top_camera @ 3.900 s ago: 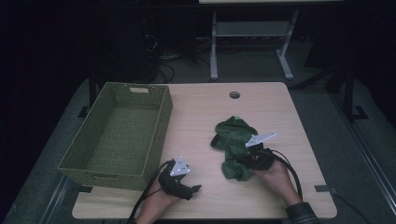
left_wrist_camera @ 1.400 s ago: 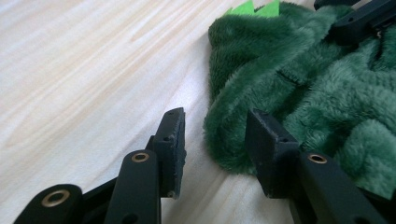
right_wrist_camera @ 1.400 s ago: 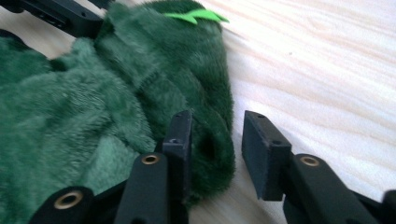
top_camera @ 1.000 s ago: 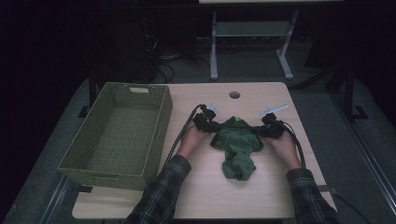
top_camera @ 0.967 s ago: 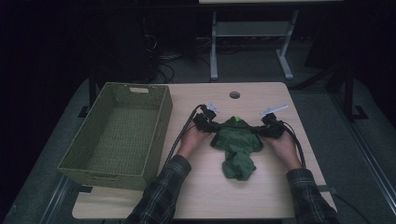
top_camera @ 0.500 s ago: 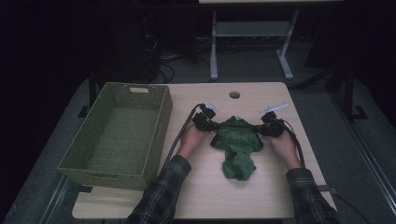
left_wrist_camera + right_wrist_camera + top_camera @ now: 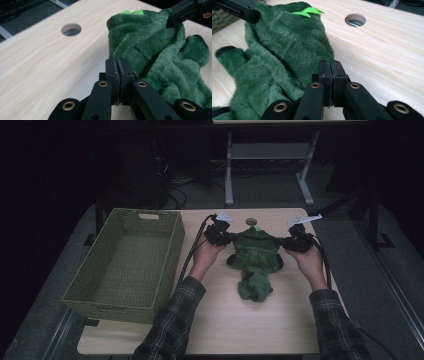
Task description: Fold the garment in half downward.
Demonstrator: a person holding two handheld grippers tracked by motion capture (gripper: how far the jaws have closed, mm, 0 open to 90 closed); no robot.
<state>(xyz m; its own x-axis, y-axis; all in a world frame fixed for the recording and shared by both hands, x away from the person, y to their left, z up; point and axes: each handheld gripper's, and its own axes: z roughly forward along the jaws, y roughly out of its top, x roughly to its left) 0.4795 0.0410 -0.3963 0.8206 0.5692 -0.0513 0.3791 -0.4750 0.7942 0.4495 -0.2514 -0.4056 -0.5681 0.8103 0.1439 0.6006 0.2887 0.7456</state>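
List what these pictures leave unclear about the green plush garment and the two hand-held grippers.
- Fuzzy green plush garment: bunched, so its type and full shape stay hidden in the high view.
- Left hand-held gripper, right hand-held gripper: the shut pads hide how much plush each pinches.
- Woven olive basket: the near wall hides its front floor.

No words, numbers, brands or signs can be read anywhere; the bright green tag [image 7: 308, 11] on the plush cloth [image 7: 287, 50] beyond the tongs looks blank.
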